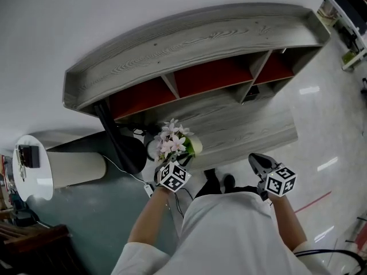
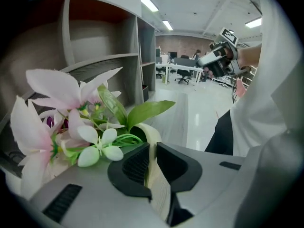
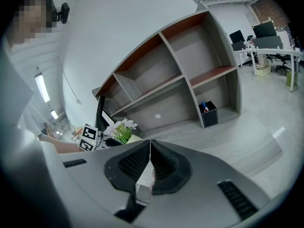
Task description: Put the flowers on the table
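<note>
Between the left gripper's jaws sits the rim of the cream pot, clamped firmly. The pink-white flowers spill out just beyond the tips and to their left, in front of the grey shelf unit. Over on the right, the right gripper is clenched tight on nothing, well apart from the blooms.

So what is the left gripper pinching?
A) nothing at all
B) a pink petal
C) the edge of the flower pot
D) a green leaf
C: in the left gripper view, the left gripper has its jaws clamped on the pale rim of the flower pot, while the flowers and leaves stand free beyond the pads.
</note>
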A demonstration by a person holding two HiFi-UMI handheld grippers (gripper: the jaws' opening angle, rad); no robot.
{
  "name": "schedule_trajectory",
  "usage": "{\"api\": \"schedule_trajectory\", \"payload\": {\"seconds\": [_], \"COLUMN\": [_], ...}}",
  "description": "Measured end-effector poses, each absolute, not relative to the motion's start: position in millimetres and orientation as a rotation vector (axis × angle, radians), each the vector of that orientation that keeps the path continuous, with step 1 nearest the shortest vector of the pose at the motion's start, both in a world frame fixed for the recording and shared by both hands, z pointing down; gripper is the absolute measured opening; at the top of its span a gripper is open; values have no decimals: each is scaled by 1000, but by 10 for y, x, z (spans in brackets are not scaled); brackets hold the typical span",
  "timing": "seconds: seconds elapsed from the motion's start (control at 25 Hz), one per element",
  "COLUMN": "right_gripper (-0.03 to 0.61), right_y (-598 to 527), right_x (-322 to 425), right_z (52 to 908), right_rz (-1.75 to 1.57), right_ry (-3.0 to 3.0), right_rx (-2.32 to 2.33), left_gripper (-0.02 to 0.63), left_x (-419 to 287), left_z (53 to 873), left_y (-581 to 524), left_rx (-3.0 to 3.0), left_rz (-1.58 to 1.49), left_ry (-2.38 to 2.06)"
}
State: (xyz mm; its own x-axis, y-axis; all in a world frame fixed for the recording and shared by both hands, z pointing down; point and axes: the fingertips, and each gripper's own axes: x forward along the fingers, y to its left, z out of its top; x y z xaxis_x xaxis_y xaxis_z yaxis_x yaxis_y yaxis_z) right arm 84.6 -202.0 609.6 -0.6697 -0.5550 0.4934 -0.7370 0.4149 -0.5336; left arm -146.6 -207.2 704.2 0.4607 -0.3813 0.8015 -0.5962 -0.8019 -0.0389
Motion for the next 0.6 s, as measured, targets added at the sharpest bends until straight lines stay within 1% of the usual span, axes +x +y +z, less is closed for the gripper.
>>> {"api": "schedule_trajectory", "payload": {"seconds": [0.28, 0.6], "right_gripper": [18, 18], "right_y": [-2143, -2169], "right_x": [647, 593], "right_z": [6131, 6187], "right_rz": [1118, 1160], "right_ry": [-2405, -2372], "right_rx": [1204, 1300], "left_gripper": [60, 60], "left_x": [-1615, -1575], "left_z": [7482, 7728], "left_y": [-2477, -2796], "left_rx": [2458, 2447], "left_rz": [1484, 1547], "left_ry": [-787, -751]}}
